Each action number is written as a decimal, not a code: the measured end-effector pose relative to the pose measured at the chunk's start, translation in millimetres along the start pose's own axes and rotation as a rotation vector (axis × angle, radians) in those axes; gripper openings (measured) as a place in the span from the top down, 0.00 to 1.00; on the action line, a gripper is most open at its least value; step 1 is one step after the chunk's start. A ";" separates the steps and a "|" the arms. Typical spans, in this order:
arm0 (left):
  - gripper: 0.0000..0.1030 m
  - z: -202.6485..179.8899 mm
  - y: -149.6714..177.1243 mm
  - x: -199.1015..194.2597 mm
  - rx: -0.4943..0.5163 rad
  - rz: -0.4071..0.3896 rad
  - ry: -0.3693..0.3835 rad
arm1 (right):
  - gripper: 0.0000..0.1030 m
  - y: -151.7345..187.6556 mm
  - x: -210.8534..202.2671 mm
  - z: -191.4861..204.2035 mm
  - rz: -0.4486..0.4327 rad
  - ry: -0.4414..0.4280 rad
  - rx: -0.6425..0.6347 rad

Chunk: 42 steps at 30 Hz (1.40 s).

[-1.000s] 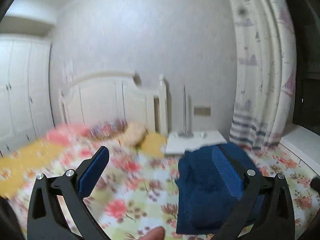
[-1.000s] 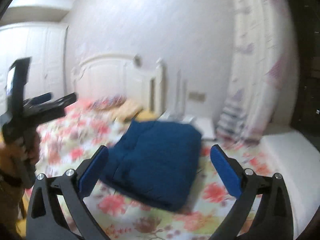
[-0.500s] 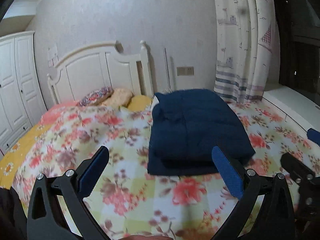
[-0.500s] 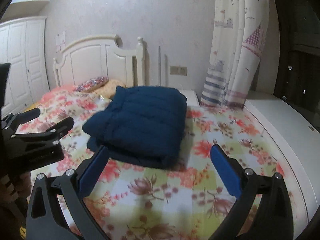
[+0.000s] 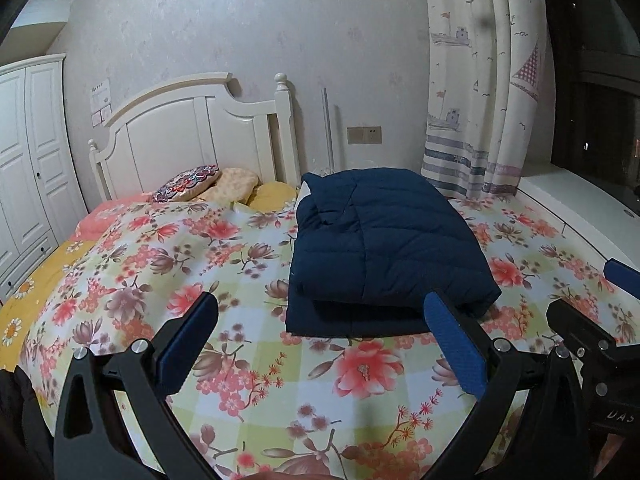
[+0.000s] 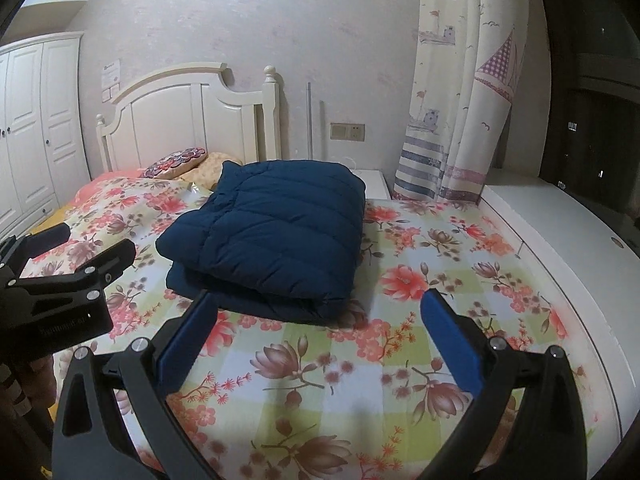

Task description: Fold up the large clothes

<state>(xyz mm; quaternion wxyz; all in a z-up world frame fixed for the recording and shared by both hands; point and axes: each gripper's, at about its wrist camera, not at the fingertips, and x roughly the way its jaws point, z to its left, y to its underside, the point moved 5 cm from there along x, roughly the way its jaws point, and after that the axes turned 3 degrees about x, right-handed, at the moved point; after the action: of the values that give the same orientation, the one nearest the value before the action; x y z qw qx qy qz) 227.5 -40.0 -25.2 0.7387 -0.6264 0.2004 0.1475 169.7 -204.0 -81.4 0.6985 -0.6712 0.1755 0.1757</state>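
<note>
A dark blue quilted jacket (image 5: 384, 240) lies folded in a thick rectangle on the floral bedspread (image 5: 224, 264), toward the headboard side. The right wrist view shows the same jacket (image 6: 276, 228) with its folded edge facing me. My left gripper (image 5: 320, 320) hangs open above the bed, short of the jacket's near edge, holding nothing. My right gripper (image 6: 316, 316) is open too, just in front of the jacket, its fingers empty. The left tool (image 6: 60, 280) shows at the left of the right wrist view, and the right tool (image 5: 592, 328) at the right of the left wrist view.
A white headboard (image 5: 192, 136) and pillows (image 5: 212, 184) stand at the far end. A white wardrobe (image 5: 28, 152) is on the left. A patterned curtain (image 5: 480, 80), a white ledge (image 6: 568, 232) and a white nightstand (image 6: 374, 184) sit on the right.
Both grippers have drawn back from the jacket and tilted down. The jacket, seen moving a second ago, now lies still and folded on the bed. Both grippers stay open.
</note>
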 end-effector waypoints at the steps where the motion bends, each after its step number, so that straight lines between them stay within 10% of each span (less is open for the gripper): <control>1: 0.04 0.7 0.2 0.5 -0.002 0.001 0.001 | 0.02 0.0 0.6 0.9 0.001 -0.002 0.000; 42: 0.04 7.2 4.8 1.1 -0.020 0.008 -0.001 | 0.02 2.2 0.3 18.0 0.025 -0.058 -0.010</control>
<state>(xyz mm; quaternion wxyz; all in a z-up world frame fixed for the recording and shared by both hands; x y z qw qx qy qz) 227.0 -32.1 -28.8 0.7319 -0.6329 0.2012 0.1529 169.1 -186.0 -82.8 0.6975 -0.6672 0.1625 0.2047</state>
